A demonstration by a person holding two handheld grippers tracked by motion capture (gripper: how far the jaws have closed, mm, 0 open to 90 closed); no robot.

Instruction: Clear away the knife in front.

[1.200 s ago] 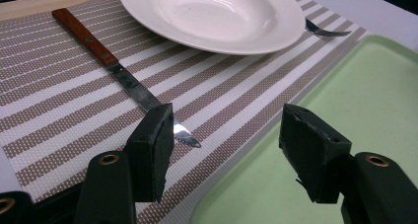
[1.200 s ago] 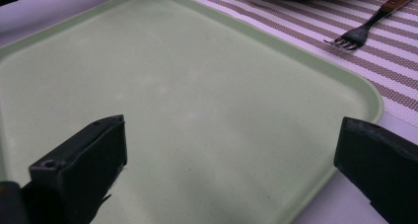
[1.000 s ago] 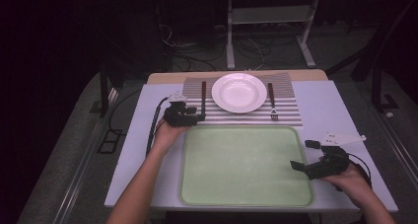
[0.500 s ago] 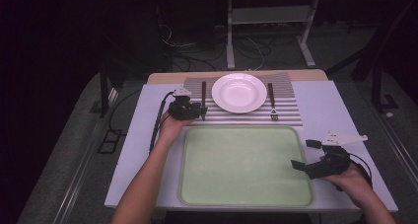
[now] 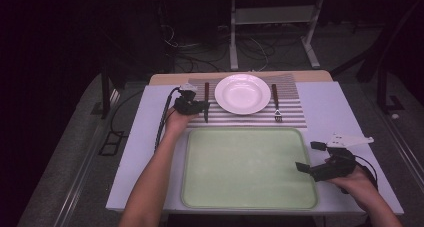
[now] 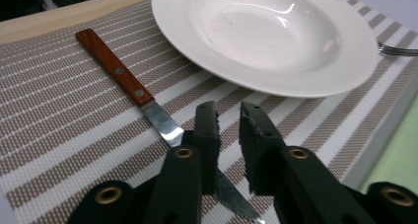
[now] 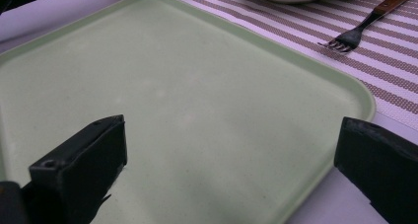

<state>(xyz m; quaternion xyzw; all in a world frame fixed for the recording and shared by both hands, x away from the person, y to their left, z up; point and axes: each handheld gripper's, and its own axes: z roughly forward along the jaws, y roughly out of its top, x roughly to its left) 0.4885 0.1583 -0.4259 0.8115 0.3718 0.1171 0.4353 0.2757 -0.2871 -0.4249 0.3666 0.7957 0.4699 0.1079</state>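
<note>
The left hand-held gripper (image 5: 199, 106) has moved forward over the last second, from the near edge of the brown-and-white striped woven placemat (image 5: 295, 114) to the wooden-handled table knife (image 5: 206, 101), which lies on the mat just left of the round white ceramic plate (image 5: 242, 93). In the left gripper view its jaws stand nearly together with a narrow gap, low over the knife's steel blade (image 6: 162, 123), which runs under them; whether they grip the blade cannot be told, and the knife still lies flat. That suggests a pick-up of the knife is about to begin, perhaps to move it to the empty pale green rectangular plastic tray (image 5: 250, 202) on the near part of the white desk (image 5: 145, 137).

The right hand-held gripper (image 5: 311, 158) has stayed at the tray's right rim, jaws wide apart and holding nothing. A wooden-handled metal fork (image 5: 275, 103) rests untouched on the mat, right of the plate.
</note>
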